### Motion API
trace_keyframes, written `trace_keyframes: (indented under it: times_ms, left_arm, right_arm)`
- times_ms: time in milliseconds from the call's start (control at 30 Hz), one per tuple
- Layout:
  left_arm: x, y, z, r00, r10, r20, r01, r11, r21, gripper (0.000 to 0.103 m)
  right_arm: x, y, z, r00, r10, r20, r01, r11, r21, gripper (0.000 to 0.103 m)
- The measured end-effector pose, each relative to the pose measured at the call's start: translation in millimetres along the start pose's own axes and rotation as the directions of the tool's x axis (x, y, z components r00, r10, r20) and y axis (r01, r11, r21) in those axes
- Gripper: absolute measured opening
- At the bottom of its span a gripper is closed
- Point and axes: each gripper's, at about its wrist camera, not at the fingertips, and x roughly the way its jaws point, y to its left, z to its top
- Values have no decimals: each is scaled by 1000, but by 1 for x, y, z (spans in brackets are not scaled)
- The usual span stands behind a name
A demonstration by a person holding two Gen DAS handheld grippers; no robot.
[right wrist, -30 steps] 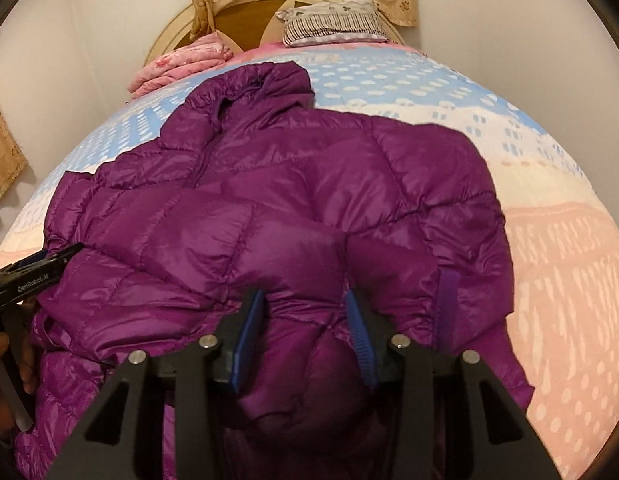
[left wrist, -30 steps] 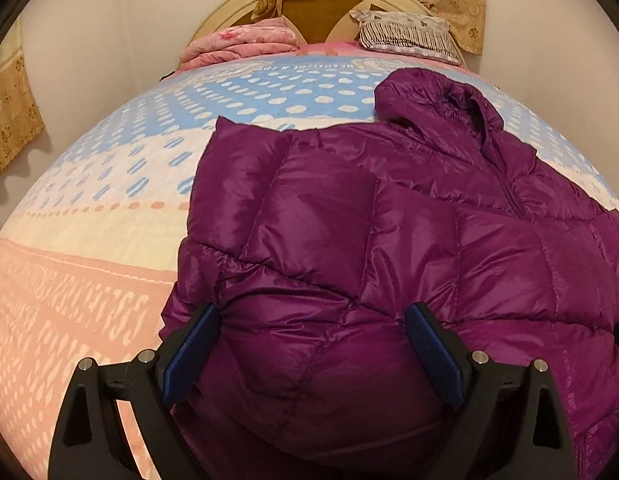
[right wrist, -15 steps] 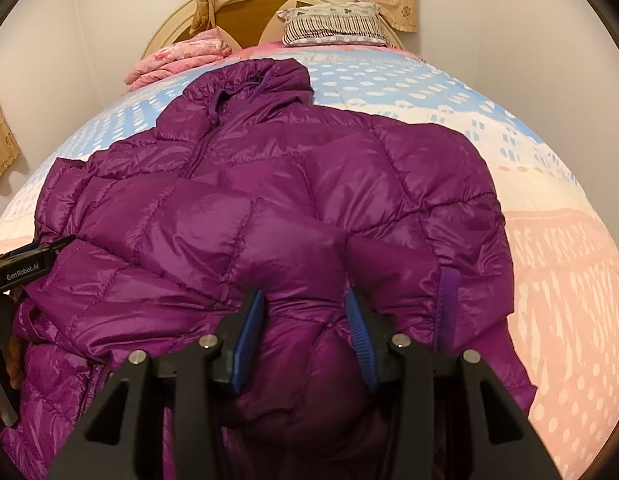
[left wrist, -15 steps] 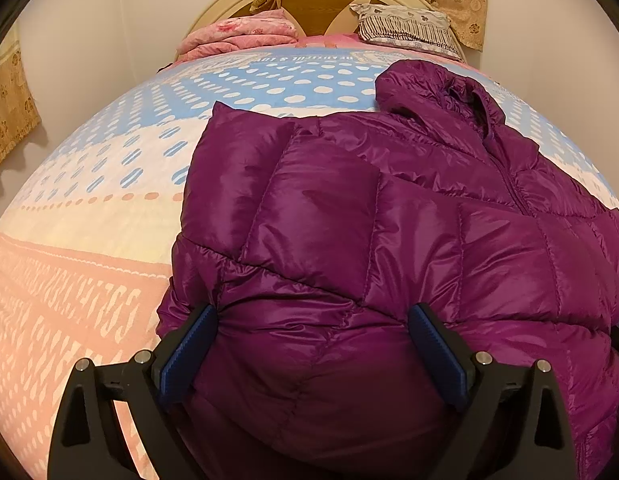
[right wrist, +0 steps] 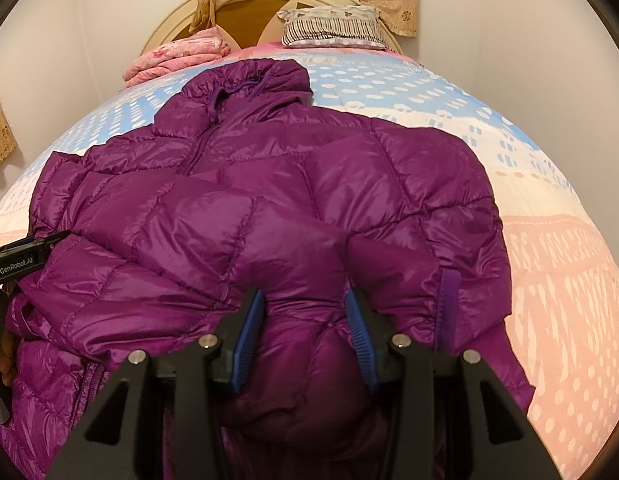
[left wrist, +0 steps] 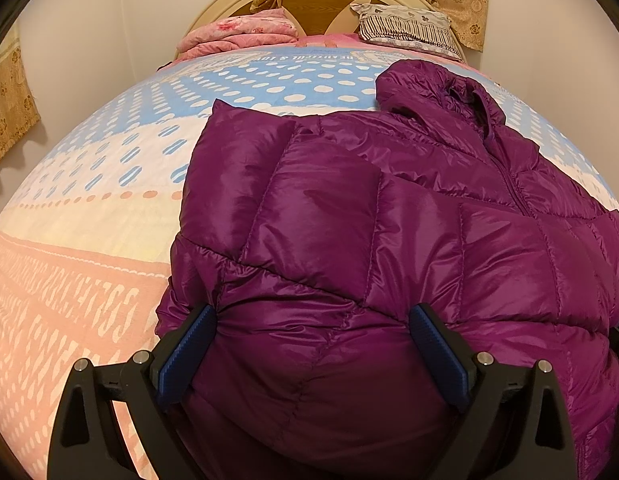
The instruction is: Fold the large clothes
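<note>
A shiny purple quilted jacket [left wrist: 349,220] with a hood lies front up across the bed, its hood toward the headboard. My left gripper [left wrist: 313,316] stands wide at the jacket's near left corner. A thick bulge of the padding fills the gap and puckers against both blue pads. In the right wrist view the same jacket [right wrist: 269,200] spreads out ahead. My right gripper [right wrist: 304,300] is shut narrower on a bunched fold at its near right side. The left gripper [right wrist: 25,256] shows at the left edge there, with a hand [right wrist: 7,356] below it.
The bed sheet [left wrist: 89,280] is pink near me, then cream and blue with white dots. A folded pink blanket [left wrist: 237,36] and a striped pillow [left wrist: 405,28] lie by the round headboard [right wrist: 245,4]. Pale walls stand close on both sides.
</note>
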Motion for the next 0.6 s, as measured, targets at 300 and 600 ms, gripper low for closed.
trace_keyframes:
  times_ms: [300, 600]
  left_arm:
    - [0, 2, 3, 1000, -16, -20, 16, 1000, 5, 98]
    - [-43, 6, 40, 996, -79, -49, 82, 995, 65, 98]
  right_arm:
    - [-1, 1, 1, 1000, 9, -7, -9, 1000, 1, 50]
    - [-10, 6, 19, 983, 153, -102, -160, 985, -63, 75]
